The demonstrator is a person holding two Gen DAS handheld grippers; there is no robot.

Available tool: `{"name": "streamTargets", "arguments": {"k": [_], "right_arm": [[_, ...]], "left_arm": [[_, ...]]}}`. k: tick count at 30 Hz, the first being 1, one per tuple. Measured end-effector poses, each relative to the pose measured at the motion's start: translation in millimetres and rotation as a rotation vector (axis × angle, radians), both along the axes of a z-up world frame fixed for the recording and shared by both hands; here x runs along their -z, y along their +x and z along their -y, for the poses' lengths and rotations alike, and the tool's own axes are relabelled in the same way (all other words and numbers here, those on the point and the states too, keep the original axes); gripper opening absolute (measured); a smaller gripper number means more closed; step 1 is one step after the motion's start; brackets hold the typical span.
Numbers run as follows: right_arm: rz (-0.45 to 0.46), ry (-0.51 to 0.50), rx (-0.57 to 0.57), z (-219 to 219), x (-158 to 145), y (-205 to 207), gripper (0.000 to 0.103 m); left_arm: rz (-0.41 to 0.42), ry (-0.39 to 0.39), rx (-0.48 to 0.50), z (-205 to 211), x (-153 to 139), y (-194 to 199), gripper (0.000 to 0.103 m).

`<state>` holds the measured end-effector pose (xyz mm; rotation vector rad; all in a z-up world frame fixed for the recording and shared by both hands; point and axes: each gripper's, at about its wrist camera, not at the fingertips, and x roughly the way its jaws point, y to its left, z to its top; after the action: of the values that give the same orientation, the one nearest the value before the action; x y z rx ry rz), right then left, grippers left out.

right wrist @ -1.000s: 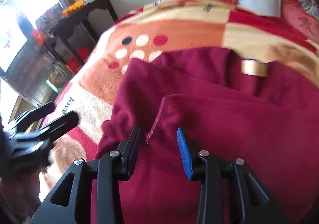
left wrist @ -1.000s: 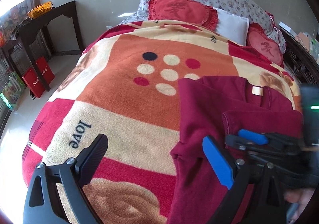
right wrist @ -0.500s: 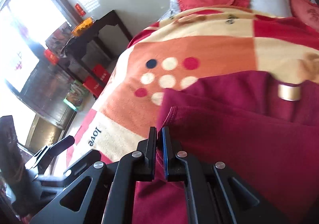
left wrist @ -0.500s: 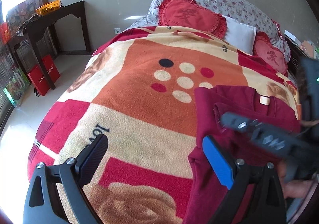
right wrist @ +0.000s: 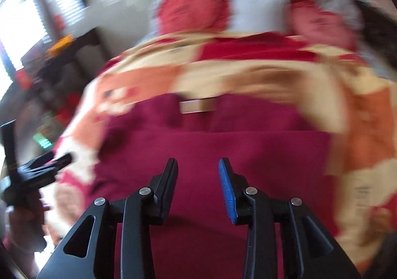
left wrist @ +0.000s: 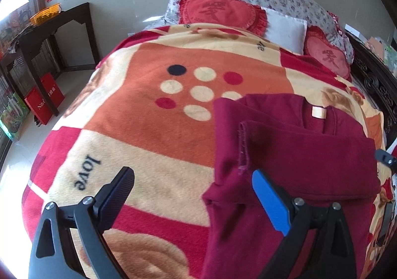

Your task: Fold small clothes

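A maroon long-sleeved top (left wrist: 297,150) lies on the patterned blanket (left wrist: 139,120), with one sleeve folded across its chest and a beige neck label (left wrist: 318,112) showing. My left gripper (left wrist: 193,194) is wide open and empty, hovering over the blanket at the top's left edge. My right gripper (right wrist: 198,179) is open and empty above the folded top (right wrist: 223,145); its view is blurred by motion. The left gripper shows at the left edge of the right wrist view (right wrist: 37,167).
Red heart cushions (left wrist: 220,11) and a white pillow (left wrist: 285,28) lie at the bed's head. A dark wooden side table (left wrist: 49,23) with a yellow basket stands at the left, with red bags (left wrist: 44,97) on the floor. A carved bed frame (left wrist: 377,85) runs along the right.
My right gripper carried the sleeve cuff across the top, let go of it and opened, then pulled back to the right. The sleeve now lies flat across the chest.
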<state>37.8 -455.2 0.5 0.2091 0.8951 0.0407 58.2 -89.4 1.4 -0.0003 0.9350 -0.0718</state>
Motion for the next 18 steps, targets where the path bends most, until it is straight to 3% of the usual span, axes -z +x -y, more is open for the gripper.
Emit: {"name": "streamTargets", "arguments": {"k": [5,7,8,11,15,16,17,18], "right_arm": [[-0.025,0.056,0.121,59.9,17.5,-6.2,0.015],[-0.047,0.061,0.121,69.5,32.3,-1.4,0.006],[-0.058,0.036,0.121,66.9,38.7,3.4,0.000],[-0.085,-0.083,0.168,72.4,51.1,11.0,0.000],[-0.041,0.085,0.205,92.0,33.7,-7.2,0.000],[-0.033,0.111,0.179,91.4,30.2,-15.7,0.001],[-0.034,0.112,0.158,87.8,26.6,-21.3,0.014],[-0.034,0.100,0.145,83.3,24.2,-26.2,0.018]], "left_arm": [[-0.034,0.056,0.024,22.6,19.1,13.5,0.099],[-0.055,0.093,0.024,28.5,31.4,20.7,0.099],[-0.065,0.107,0.021,29.9,37.0,24.0,0.099],[-0.096,0.110,0.022,31.1,49.0,32.3,0.099],[-0.100,0.099,0.020,27.9,48.9,33.1,0.099],[-0.097,0.101,0.022,27.8,49.0,32.9,0.099],[-0.095,0.108,0.024,28.3,49.4,32.6,0.099],[-0.093,0.112,0.025,28.8,49.5,32.4,0.099]]}}
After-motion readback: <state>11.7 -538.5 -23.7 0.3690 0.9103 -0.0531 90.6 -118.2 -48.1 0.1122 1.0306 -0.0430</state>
